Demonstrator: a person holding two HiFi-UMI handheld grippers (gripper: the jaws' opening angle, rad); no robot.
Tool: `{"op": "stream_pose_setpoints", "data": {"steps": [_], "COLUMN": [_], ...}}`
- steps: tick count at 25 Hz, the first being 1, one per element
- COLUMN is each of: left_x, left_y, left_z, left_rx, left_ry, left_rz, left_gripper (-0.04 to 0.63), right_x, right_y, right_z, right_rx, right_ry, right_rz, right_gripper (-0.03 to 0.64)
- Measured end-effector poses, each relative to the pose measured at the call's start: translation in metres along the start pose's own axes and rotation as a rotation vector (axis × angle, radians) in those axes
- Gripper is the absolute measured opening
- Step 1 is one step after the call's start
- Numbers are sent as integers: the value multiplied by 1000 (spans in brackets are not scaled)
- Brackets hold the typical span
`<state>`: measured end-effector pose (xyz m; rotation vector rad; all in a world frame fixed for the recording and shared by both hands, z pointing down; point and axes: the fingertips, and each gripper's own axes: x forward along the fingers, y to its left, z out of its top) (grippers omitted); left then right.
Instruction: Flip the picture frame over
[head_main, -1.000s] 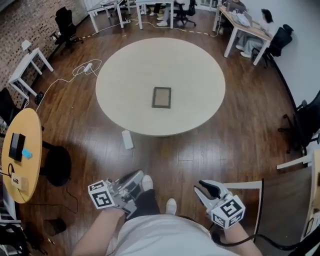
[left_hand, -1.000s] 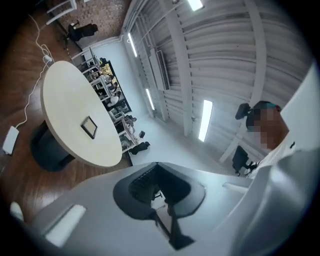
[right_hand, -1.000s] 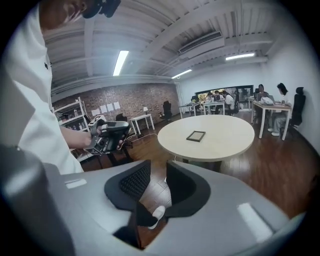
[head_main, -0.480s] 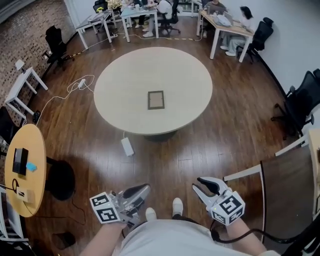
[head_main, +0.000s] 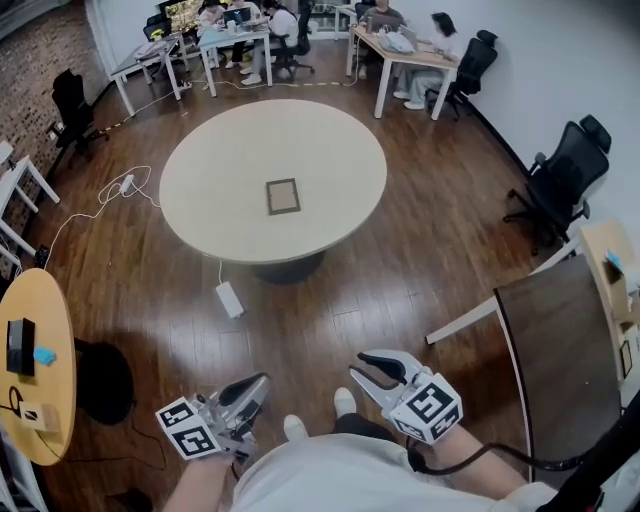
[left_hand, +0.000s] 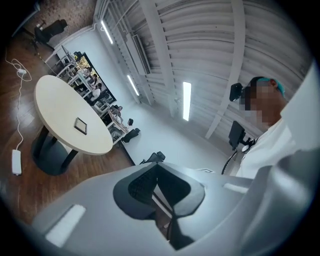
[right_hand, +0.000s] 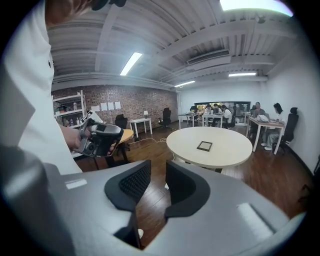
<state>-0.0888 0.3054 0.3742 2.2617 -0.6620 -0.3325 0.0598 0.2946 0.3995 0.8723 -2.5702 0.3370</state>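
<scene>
Dark-rimmed picture frame (head_main: 283, 196) lies flat mid round table (head_main: 222, 170), well apart from both claws. Left gripper (head_main: 262, 381) jaws pressed together, empty. Right gripper (head_main: 362, 366) jaws spread partway, nothing between, touching nothing.

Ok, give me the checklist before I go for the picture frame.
1. The picture frame lies flat on the table: ok.
2. Table within reach: not ok, it stands well ahead across the floor.
3. Left tool open: not ok, jaws together, nothing between them.
4. Right tool open and empty: ok.
5. Which face of the picture frame is up: cannot tell.
6. Walkway: ok, though a white box lies on the floor by the table's base.
</scene>
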Motion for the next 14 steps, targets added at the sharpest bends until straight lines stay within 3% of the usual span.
{"op": "stream_pose_setpoints", "data": {"steps": [14], "left_x": [-34], "left_y": [-3], "left_z": [-4], "left_rx": [76], "left_ry": [41], "left_rz": [6], "left_gripper": [0], "right_x": [10], "right_y": [35], "right_z": [5], "right_rx": [-6], "right_ry": [3], "right_rz": [-8], "right_gripper": [94]}}
